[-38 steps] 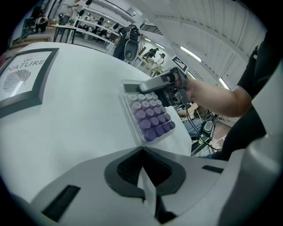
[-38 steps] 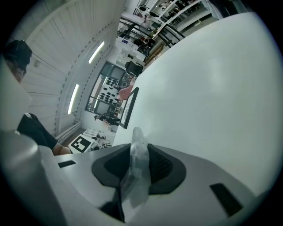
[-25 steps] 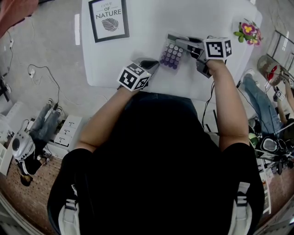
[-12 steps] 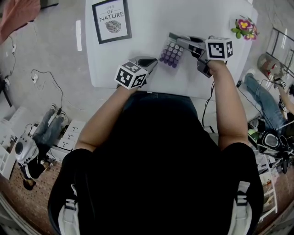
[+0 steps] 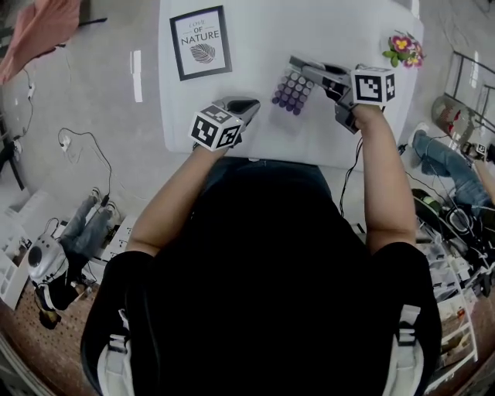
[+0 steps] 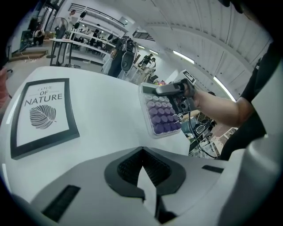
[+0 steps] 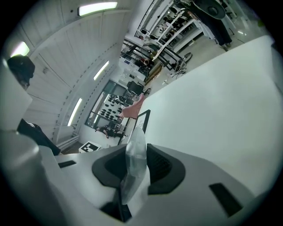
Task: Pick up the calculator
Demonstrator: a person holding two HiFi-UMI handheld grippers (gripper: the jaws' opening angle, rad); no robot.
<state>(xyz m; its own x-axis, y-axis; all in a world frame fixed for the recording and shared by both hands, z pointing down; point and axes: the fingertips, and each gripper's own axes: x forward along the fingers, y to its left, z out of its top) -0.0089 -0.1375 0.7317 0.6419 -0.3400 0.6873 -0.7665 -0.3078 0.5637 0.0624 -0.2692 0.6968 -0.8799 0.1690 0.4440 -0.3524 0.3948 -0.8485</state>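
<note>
The calculator (image 5: 292, 90), a clear case with rows of purple keys, hangs tilted above the white table (image 5: 325, 23). My right gripper (image 5: 295, 65) is shut on its far end. In the right gripper view the clear edge (image 7: 135, 154) stands pinched between the black pads of the right gripper (image 7: 135, 170). The left gripper view shows the calculator (image 6: 161, 117) off the table, with the right gripper (image 6: 170, 89) clamped on its top. My left gripper (image 5: 246, 104) hovers near the table's front edge, left of the calculator. Its jaws, seen in the left gripper (image 6: 143, 176) view, are shut with nothing in them.
A framed print reading "of nature" (image 5: 201, 42) lies at the table's far left (image 6: 42, 112). A small bunch of flowers (image 5: 402, 48) sits at the far right corner. Cables and boxes cover the floor left of the table.
The right gripper has risen with the calculator in its grip. The left gripper has lifted and drawn a little away from the calculator, still shut.
</note>
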